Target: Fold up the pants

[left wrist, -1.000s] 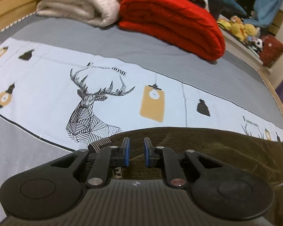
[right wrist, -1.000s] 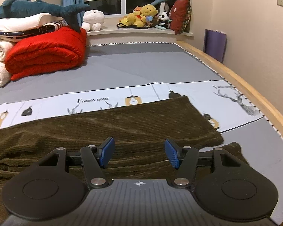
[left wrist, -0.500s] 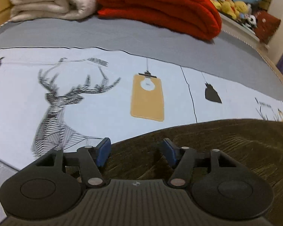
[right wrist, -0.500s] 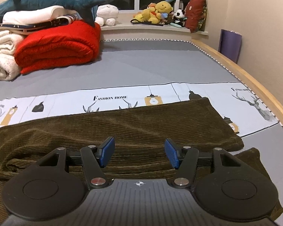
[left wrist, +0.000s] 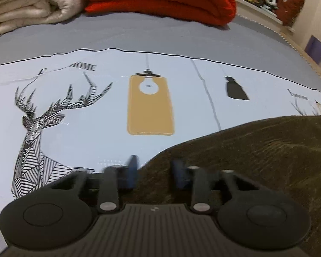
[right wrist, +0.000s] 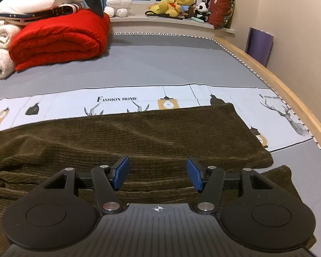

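The left hand-held gripper (left wrist: 154,174) let go of the pants (left wrist: 256,150) and is now spread. The right hand-held gripper (right wrist: 158,174) stays spread wide over the pants. The first fold looks done.

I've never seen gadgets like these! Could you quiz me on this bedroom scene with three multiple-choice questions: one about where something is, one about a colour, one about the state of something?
1. Where do the pants lie?
A. on the windowsill
B. spread on the bed
C. on top of the red quilt

2. What colour are the pants?
A. dark olive brown
B. bright blue
C. white

3. How do the fingers of the right gripper stand?
A. shut on the pants
B. shut on nothing
C. open, holding nothing

Answers: 1 B, the cloth lies flat across the printed sheet; 2 A, its ribbed fabric is olive brown; 3 C, a wide gap shows between the blue pads.
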Motion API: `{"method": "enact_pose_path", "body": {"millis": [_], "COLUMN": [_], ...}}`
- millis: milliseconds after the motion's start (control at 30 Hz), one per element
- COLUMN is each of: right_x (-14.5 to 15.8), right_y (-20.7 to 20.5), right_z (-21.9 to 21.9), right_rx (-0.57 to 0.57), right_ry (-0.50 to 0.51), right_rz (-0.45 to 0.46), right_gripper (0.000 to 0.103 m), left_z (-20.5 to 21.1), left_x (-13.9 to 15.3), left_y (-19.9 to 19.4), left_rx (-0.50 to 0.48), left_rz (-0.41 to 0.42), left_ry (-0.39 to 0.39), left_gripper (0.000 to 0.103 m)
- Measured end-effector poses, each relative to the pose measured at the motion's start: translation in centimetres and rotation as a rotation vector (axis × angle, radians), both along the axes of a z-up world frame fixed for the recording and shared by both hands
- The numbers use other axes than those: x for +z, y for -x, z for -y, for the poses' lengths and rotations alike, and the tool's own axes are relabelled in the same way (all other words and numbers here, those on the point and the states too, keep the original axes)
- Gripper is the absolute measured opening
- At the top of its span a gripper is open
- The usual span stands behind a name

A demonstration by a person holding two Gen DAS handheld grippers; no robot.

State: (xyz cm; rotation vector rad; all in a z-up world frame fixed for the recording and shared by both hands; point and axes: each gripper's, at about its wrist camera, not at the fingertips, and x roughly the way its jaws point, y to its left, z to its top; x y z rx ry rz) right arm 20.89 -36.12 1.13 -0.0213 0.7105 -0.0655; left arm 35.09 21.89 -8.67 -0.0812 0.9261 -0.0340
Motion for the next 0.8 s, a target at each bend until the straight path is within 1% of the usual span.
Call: {"method": "enact_pose_path", "body": {"millis": [67,100,133,233,333,433,500,567,633,700,733,800], "right_x": [-0.1,-0.1,-0.1,0.0,0.2,0.6,0.8,1.2,1.6,2.0,2.2,2.4], "right_y": [-0.1,-0.1,-0.1,0.1,0.4,0.9,1.3,1.9,2.7,3.4,3.8,4.5], "right_z": [0.1,0.2,0.2,0.2,0.2,0.3,0.3,0.2,0.0,-0.2,-0.3,-0.5], "right_rx": [-0.011,-0.016,-0.020,-0.032,-0.045,-0.058,-0.062,-0.057,-0.044,-0.029,-0.020,-0.006], "right_ry": [0.004,0.005,0.009,0.022,0.027,0.014,0.002,-0.011,-0.019,-0.026,-0.028,-0.022], "right_rz": [-0.003,-0.004,-0.004,0.000,0.010,0.020,0.023,0.033,0.046,0.060,0.066,0.071], "right_gripper": [0.060,0.060,0.060,0.060,0.060,0.060,0.060,0.060,0.060,0.060,0.060,0.060], "left_z": [0.5,0.6,0.8,1.3,2.6,4.2,4.9,5.3,5.5,5.3,5.1,4.7], "left_x": [0.5,0.7,1.0,2.1,3.5,4.9,6.2,7.9,9.4,10.5,10.7,10.6], "left_y": [0.2,0.3,0.5,1.6,3.3,5.5,7.2,9.5,12.1,15.0,16.4,18.9], "left_rx": [-0.012,-0.015,-0.018,-0.023,-0.049,-0.103,-0.125,-0.133,-0.120,-0.097,-0.085,-0.062], "left_rz": [-0.002,-0.001,0.000,0.013,0.021,0.010,0.003,0.006,-0.004,-0.027,-0.045,-0.091], "left_ry": [-0.027,-0.038,-0.046,-0.064,-0.111,-0.166,-0.181,-0.167,-0.138,-0.086,-0.047,0.027], "left_gripper": [0.010,0.006,0.005,0.003,0.002,0.002,0.001,0.000,0.000,0.000,0.000,0.000]}}
